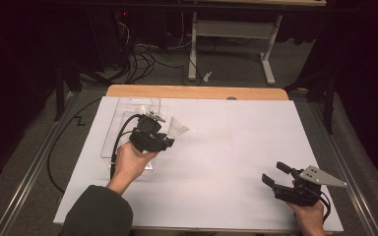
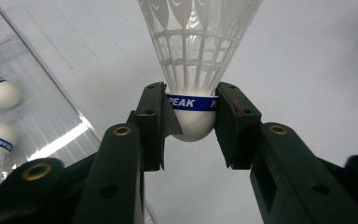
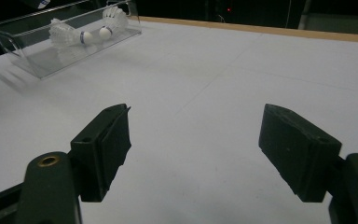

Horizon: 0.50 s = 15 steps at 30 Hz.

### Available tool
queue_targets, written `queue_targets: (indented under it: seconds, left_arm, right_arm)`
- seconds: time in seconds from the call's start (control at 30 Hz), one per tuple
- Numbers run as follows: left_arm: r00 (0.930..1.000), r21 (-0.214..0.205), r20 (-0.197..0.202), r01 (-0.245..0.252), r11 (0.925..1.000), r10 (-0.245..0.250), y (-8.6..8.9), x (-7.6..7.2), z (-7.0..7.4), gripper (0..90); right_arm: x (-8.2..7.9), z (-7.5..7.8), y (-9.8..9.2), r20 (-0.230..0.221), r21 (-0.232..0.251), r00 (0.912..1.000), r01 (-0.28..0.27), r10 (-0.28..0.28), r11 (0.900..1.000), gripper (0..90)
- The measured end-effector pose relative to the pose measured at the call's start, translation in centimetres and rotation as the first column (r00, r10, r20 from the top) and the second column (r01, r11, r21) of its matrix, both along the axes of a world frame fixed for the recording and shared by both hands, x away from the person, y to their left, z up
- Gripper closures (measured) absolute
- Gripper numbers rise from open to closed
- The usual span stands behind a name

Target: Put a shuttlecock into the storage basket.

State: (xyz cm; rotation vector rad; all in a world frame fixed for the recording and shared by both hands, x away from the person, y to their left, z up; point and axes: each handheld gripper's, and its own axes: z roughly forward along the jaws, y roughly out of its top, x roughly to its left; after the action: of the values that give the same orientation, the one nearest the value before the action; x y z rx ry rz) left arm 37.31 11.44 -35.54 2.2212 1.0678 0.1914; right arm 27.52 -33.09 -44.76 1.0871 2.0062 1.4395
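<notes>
Left tongs (image 2: pixel 192 122) clamped on a white shuttlecock (image 2: pixel 196 60) at its blue-banded cork, held just right of the clear tray (image 1: pixel 109 142). Two more shuttlecocks (image 3: pixel 81 31) lie in that tray. Right tongs (image 3: pixel 193 154) spread wide, nothing between them, low over the white tabletop (image 1: pixel 236 147).

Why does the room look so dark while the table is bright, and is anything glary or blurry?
High view: light falls on the white table; the floor beyond stays dim. Left gripper view: the held shuttlecock is sharp, a bright glare streak runs along the clear tray, and the near black arms look soft. Right gripper view: the far tray is slightly blurred and the background is black.
</notes>
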Motion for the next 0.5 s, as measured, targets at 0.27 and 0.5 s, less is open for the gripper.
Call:
queue_targets:
  seconds: [0.27, 0.5]
  left_arm:
    - [0.9998, -0.002, 0.0, -0.02, 0.9998, 0.02, 1.0, -0.1, 0.1, 65.4]
    - [0.9993, -0.006, -0.002, -0.038, 0.9993, 0.038, 1.7, -0.1, 0.1, 65.4]
  right_arm:
    - [0.0, 0.0, 0.0, 0.001, -0.002, 1.0, 0.001, -0.001, 1.0, 25.2]
    - [0.0, 0.0, 0.0, 0.001, -0.003, 1.0, 0.001, -0.001, 1.0, 25.2]
